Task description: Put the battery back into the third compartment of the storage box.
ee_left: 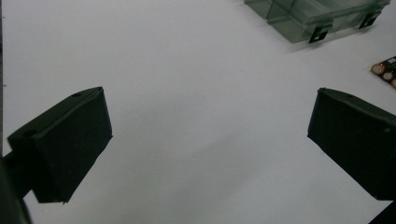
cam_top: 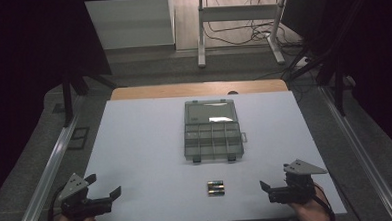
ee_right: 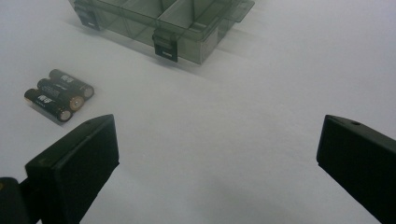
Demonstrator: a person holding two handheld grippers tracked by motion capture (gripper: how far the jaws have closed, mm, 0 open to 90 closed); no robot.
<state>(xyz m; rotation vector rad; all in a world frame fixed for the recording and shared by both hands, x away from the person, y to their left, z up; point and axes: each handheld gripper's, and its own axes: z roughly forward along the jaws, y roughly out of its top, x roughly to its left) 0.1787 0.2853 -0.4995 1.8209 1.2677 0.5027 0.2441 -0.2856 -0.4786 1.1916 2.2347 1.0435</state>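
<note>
So both grippers sit at the near edge of the white table (cam_top: pixel 135 143), jaws spread wide, gripping nothing: left gripper (cam_top: pixel 106 187), right gripper (cam_top: pixel 263 185). Between them lie three black AA batteries (cam_top: pixel 216 188), probably touching side by side. Just beyond, the clear grey plastic compartment box (cam_top: pixel 212 131) stands open.

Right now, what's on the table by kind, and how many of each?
Batteries: 3
Clear compartment box, lid open: 1
Grippers: 2, the left gripper and the right gripper, both open
Total: 6
</note>
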